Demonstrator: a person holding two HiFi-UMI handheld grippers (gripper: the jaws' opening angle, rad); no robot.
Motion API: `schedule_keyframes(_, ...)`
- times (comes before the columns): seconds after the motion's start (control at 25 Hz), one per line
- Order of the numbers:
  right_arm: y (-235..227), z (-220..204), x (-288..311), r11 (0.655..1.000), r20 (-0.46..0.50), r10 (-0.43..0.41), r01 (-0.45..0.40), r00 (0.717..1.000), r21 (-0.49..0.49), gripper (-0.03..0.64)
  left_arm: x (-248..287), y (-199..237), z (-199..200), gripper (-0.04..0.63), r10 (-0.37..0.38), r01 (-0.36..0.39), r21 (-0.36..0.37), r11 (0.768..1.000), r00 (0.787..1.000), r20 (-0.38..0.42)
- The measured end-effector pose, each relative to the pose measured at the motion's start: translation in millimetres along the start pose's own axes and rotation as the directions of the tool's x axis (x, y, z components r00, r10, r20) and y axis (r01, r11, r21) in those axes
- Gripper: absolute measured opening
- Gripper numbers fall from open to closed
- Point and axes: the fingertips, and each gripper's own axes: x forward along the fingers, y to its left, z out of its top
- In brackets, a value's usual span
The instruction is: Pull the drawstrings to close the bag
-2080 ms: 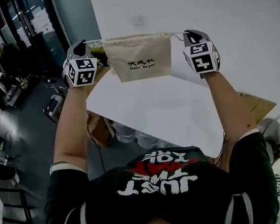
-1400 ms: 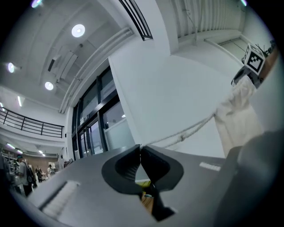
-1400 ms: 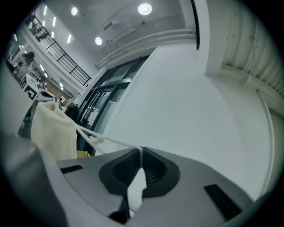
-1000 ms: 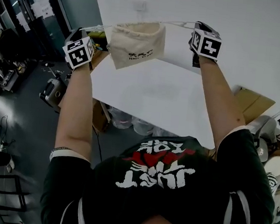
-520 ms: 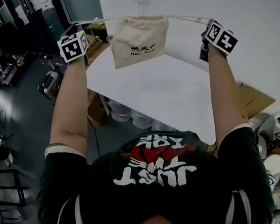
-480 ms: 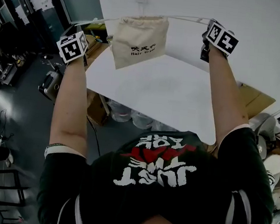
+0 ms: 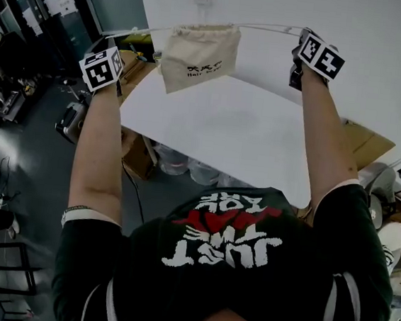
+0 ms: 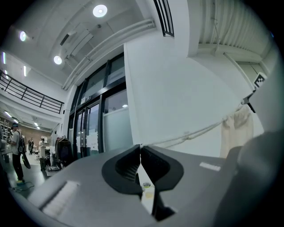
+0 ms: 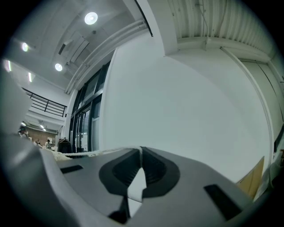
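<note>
A person is holding a small cream cloth bag (image 7: 199,55) in the air above a white table (image 7: 217,137), stretching its drawstrings out to either side. The left gripper (image 8: 140,148) is pinching the end of the left cord (image 8: 191,134), its jaws pressed together on it at the tips. The right gripper (image 9: 140,153) is doing the same with the right cord (image 9: 88,153), which is trailing away leftward from its closed jaws. Both cords are running taut and nearly level. The bag is hanging from them between the two grippers, somewhat nearer the left one, touching nothing below. Its mouth is looking bunched and largely gathered, so the closing appears to be entering its final stretch.

The main danger now is probably slippage. Each cord is thin and is being gripped only at the very tips of the jaws, so a harder tug could be dragging it free, and the bag would then be dropping and swinging from the other side. An uneven pull could also be sliding the bag along toward one gripper, leaving the mouth half shut on the other side. Pulling on past the point where the fabric is fully gathered would be straining the seam of the channel or the cord itself.
</note>
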Motion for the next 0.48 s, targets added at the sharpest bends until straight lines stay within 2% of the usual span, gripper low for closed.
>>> schedule_keyframes(0.16,-2.1,2.5,4.1,0.999,0.005,0.012,-0.012,1.000,0.041,0.008,3.4,-1.5,5.8,0.012,-0.025,0.026,-0.067,0.997,0.999,0.020)
schedule_keyframes(0.48,-7.2,-5.1,8.5,0.994,-0.002,0.027,-0.026,1.000,0.108,0.008,6.8,-4.8,6.5,0.012,-0.040,0.042,-0.106,0.993,0.999,0.025)
